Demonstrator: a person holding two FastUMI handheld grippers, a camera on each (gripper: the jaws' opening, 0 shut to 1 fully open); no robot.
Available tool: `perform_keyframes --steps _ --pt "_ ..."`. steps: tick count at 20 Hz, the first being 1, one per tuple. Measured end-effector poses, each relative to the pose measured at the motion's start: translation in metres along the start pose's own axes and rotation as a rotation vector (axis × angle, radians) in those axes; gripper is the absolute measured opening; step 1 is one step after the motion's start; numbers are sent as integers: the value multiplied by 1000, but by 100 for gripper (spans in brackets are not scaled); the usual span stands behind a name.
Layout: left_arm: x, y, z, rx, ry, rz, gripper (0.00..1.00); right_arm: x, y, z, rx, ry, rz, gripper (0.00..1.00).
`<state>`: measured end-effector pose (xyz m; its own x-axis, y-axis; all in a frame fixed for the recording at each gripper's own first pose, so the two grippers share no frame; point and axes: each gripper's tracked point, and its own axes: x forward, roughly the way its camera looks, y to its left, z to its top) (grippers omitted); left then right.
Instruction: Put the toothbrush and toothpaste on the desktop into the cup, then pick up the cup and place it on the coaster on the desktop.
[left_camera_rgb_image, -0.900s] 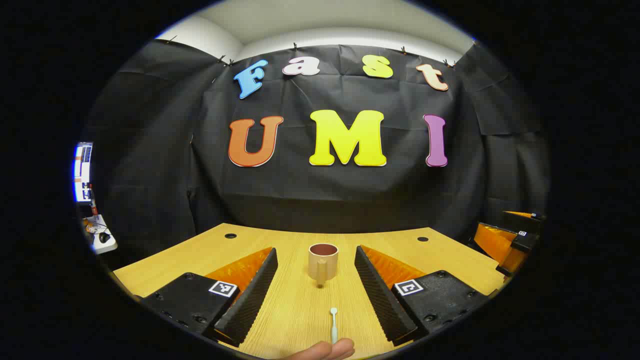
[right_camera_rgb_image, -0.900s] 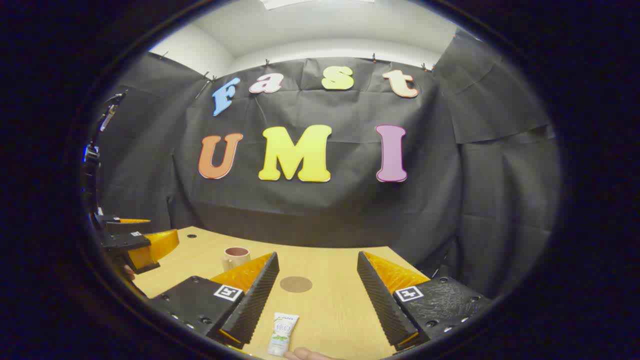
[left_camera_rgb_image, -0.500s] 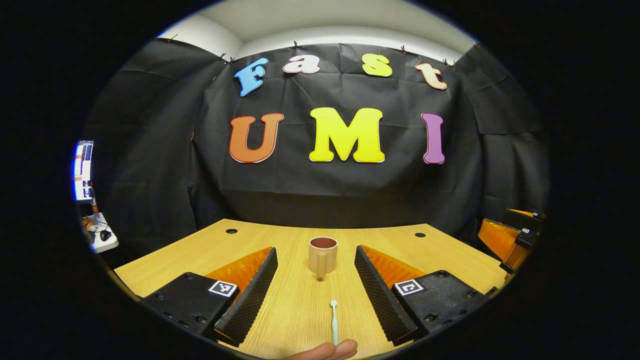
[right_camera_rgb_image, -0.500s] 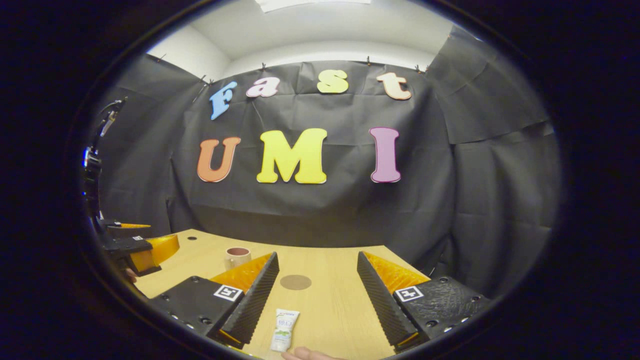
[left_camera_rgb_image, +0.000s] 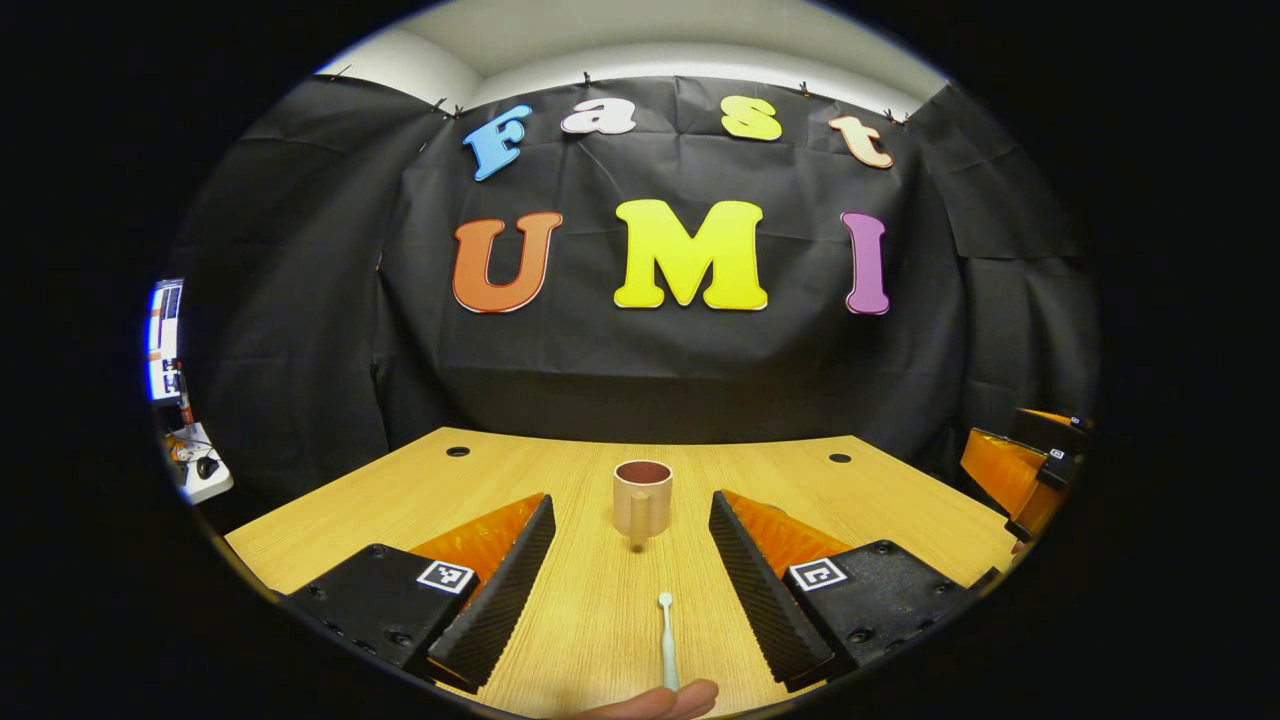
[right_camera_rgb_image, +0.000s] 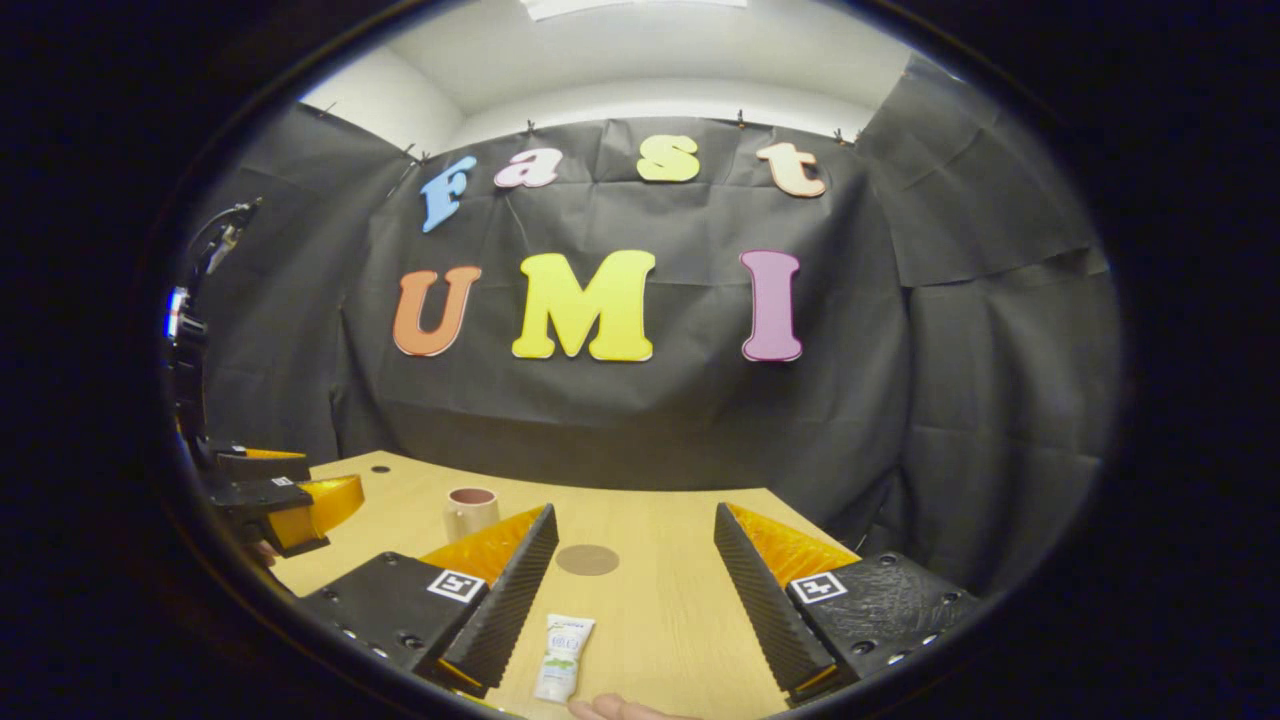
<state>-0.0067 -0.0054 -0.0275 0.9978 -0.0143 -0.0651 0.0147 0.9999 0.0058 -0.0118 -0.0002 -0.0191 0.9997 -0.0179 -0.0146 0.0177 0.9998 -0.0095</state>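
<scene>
My left tool (left_camera_rgb_image: 632, 590) hangs open; the toothbrush (left_camera_rgb_image: 666, 640) lies between its fingers, long axis pointing at the far cup (left_camera_rgb_image: 640, 497).

Recording booth: black cloth wall (left_camera_rgb_image: 650, 370), wooden desk (left_camera_rgb_image: 560, 480).

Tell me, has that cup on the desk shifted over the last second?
No. The cup sits in line with the toothbrush and between the desk's two holes as before; only the camera tilted.

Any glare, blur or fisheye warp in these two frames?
Left gripper view: sharp, desk edge bows from fisheye, cup casts a small soft shadow, no glare. Right gripper view: bright ceiling light at top, toothpaste label soft near the edge.
</scene>
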Motion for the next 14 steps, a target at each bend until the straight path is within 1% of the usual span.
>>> perform_keyframes --steps 1,2,3,4,5,8,11,12,13,14 --pt "2 -1 -4 1 7 -2 98 0 0 -2 -1 3 -2 95" --pt "5 -3 -9 5 15 -5 98 0 1 -3 3 4 0 92" --pt "8 -4 -16 16 35 -4 98 1 2 -5 7 7 4 97" --pt "10 -5 -26 26 55 -6 98 2 2 -8 10 16 6 97" --pt "13 -7 -35 28 79 -13 98 4 2 -14 14 30 8 95" --pt "19 -17 -64 1 160 -42 99 9 7 -29 6 68 17 95" --pt "24 -22 -86 7 211 -41 99 11 12 -46 -5 100 28 95" --pt "26 -23 -96 9 239 -42 98 11 14 -52 -3 114 37 92" --pt "27 -24 -108 8 273 -43 99 11 18 -57 -3 129 45 95" --pt "27 -26 -119 5 308 -45 99 12 19 -65 -4 146 50 95"
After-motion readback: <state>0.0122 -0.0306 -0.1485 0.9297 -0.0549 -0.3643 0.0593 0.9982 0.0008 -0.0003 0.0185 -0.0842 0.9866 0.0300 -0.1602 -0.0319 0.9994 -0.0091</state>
